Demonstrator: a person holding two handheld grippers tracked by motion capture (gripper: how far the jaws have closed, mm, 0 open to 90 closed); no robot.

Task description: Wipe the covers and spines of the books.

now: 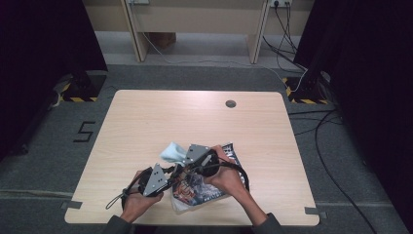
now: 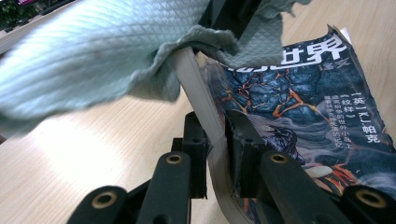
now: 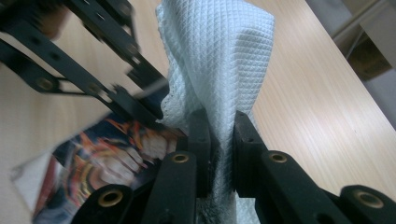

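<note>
Low in the high view, both hands meet: the left gripper clamps the paperback's spine, the right gripper pinches a pale-green cloth; cover lettering reads in the left gripper view.

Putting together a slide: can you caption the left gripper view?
Left gripper clamps the edge of a magazine while a pale cloth drapes above it.
</note>
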